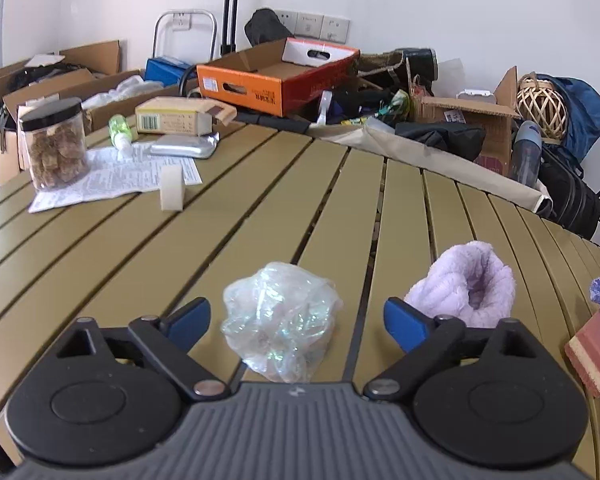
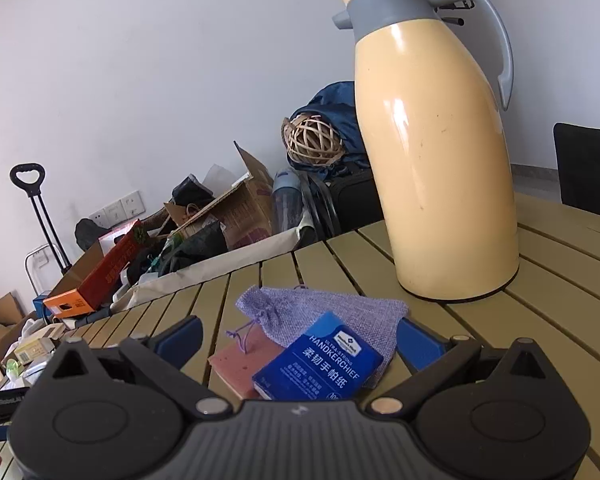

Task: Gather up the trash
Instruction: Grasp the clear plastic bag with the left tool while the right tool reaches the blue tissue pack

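A crumpled ball of clear plastic wrap (image 1: 280, 320) lies on the olive slatted table (image 1: 140, 260), right between the blue pads of my left gripper (image 1: 296, 322). The jaws stand wide and open, with a gap on each side of the wrap. In the right wrist view my right gripper (image 2: 300, 342) is open around a small pile: a blue handkerchief tissue pack (image 2: 320, 360), a purple drawstring pouch (image 2: 324, 312) and a pink block (image 2: 240, 360). Its pads do not press on any of them.
A lilac fluffy cloth (image 1: 468, 284) lies right of the wrap. At the far left are a snack jar (image 1: 54, 148), a tape roll (image 1: 172, 188), printed paper, a green bottle and a carton. A tall yellow thermos (image 2: 432, 152) stands ahead on the right. Boxes and bags crowd beyond the table edge.
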{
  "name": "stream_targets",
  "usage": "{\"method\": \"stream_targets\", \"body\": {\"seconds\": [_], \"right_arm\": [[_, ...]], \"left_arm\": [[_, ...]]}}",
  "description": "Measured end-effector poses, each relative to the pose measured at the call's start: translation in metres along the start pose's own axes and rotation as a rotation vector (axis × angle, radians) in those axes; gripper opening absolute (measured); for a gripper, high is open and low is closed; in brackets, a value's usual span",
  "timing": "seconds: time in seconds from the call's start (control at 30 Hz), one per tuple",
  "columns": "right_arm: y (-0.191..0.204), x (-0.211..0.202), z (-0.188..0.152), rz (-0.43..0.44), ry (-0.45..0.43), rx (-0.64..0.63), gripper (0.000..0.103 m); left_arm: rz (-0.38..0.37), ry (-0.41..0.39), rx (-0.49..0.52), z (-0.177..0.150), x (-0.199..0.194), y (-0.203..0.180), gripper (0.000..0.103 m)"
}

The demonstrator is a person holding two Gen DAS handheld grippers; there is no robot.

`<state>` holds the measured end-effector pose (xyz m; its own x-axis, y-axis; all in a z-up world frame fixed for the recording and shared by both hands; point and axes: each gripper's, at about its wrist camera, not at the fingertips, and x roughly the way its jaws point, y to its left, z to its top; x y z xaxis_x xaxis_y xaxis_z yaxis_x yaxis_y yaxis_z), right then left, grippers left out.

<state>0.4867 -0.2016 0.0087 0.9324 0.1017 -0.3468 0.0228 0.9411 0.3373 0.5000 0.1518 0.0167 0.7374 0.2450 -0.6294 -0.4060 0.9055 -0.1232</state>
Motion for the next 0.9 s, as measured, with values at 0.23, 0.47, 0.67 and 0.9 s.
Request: {"method": "stream_targets", "body": {"seconds": [0.23, 0.47, 0.67, 0.9], "right_arm": [[0.000, 0.000, 0.001, -0.017, 0.011, -0.024, 0.103], [-0.001, 0.004, 0.002, -0.053, 0.030, -0.034, 0.103], [0.005, 0.017, -0.002, -0.077, 0.089, -0.059, 0.103], [0.005, 0.034, -0.003, -0.127, 0.137, -0.034, 0.103]], "left_arm": [[-0.034, 0.023, -0.001, -0.003, 0.007, -0.001, 0.052], [-0.037, -0.022, -0.009, -0.002, -0.005, 0.003, 0.044], [-0.062, -0.097, -0.007, 0.002, -0.028, 0.001, 0.045], [-0.082, -0.129, 0.031, -0.002, -0.040, -0.014, 0.045]]}}
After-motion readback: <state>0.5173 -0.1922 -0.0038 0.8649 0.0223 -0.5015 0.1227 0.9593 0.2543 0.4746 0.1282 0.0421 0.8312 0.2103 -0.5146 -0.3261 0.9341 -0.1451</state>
